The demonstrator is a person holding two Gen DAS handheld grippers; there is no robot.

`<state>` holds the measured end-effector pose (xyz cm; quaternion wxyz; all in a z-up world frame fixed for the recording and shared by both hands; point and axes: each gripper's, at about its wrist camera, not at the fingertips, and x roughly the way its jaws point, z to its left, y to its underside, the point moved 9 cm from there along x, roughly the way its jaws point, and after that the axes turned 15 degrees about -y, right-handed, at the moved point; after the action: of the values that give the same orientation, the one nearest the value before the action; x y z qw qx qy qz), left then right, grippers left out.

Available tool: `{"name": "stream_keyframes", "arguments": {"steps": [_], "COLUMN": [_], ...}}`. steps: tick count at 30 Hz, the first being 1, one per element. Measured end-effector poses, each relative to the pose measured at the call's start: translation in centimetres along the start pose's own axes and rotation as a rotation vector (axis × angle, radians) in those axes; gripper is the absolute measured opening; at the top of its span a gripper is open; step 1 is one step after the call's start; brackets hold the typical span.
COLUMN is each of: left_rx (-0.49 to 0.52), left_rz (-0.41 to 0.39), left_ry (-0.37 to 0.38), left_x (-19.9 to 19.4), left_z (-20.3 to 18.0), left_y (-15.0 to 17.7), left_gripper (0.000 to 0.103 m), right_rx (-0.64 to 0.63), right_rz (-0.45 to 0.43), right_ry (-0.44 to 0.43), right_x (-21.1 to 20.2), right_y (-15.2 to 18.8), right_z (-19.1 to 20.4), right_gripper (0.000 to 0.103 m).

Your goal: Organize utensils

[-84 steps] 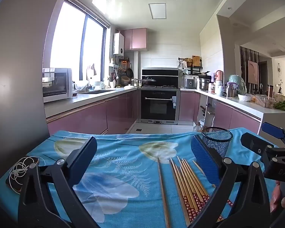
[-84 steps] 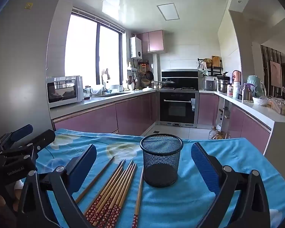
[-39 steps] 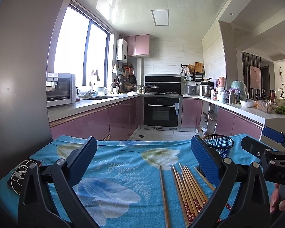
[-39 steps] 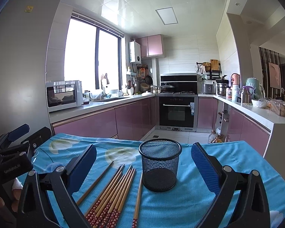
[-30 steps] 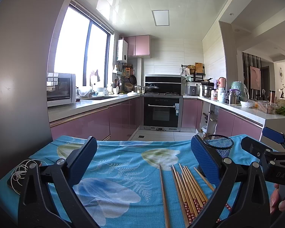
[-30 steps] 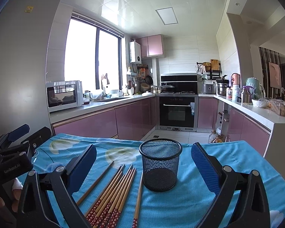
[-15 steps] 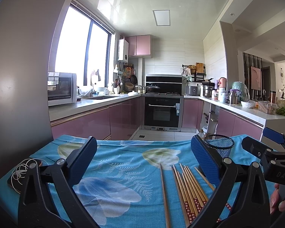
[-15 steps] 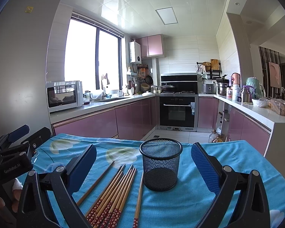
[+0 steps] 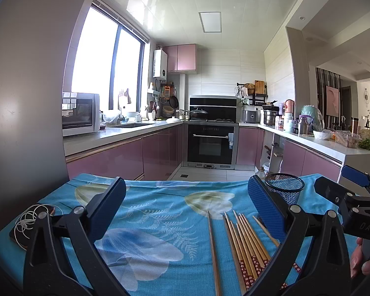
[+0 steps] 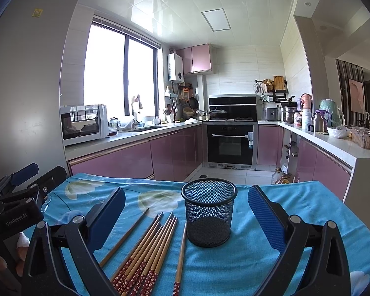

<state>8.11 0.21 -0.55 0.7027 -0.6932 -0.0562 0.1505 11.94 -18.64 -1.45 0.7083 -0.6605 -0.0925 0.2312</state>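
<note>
We hold both grippers above a table covered with a blue flowered cloth [image 10: 296,212], facing into a kitchen with pink cabinets [image 10: 175,148] and a black oven [image 10: 230,144] at the middle of each frame.

In the left wrist view, our left gripper [image 9: 185,204] fills the lower part of the frame, its blue-padded jaws wide apart with nothing between them but cloth. The chopsticks [image 9: 244,241] lie in a loose bundle at the lower right of center, their patterned red ends toward the bottom edge, with one stick lying a little apart on the bundle's left. The black mesh cup [image 9: 285,191] stands upright at the right, partly behind the right-hand jaw. A tangle of white cord [image 9: 28,218] lies at the lower left edge of the cloth.

In the right wrist view, our right gripper [image 10: 185,207] also has its jaws spread wide and holds nothing. The mesh cup [image 10: 209,215] sits just right of center between the two jaws, empty as far as we can see. The chopsticks [image 10: 148,249] lie just left of the cup, fanned toward the lower left; the nearest stick lies just beside the cup's base. The left gripper's body appears at the far left edge of this frame.
</note>
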Motion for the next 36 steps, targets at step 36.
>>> {"name": "stream_keyframes", "arguments": {"steps": [36], "left_rx": [-0.003], "left_rz": [0.01], "left_ry": [0.004], "left_x": [0.02], "left_z": [-0.18], "left_y": [0.56], "left_gripper": [0.097], "right_rx": [0.004], "right_rz": [-0.006], "right_ry": [0.002], "right_x": [-0.05], "right_y": [0.19], "right_z": [-0.12], "right_gripper": [0.096]}}
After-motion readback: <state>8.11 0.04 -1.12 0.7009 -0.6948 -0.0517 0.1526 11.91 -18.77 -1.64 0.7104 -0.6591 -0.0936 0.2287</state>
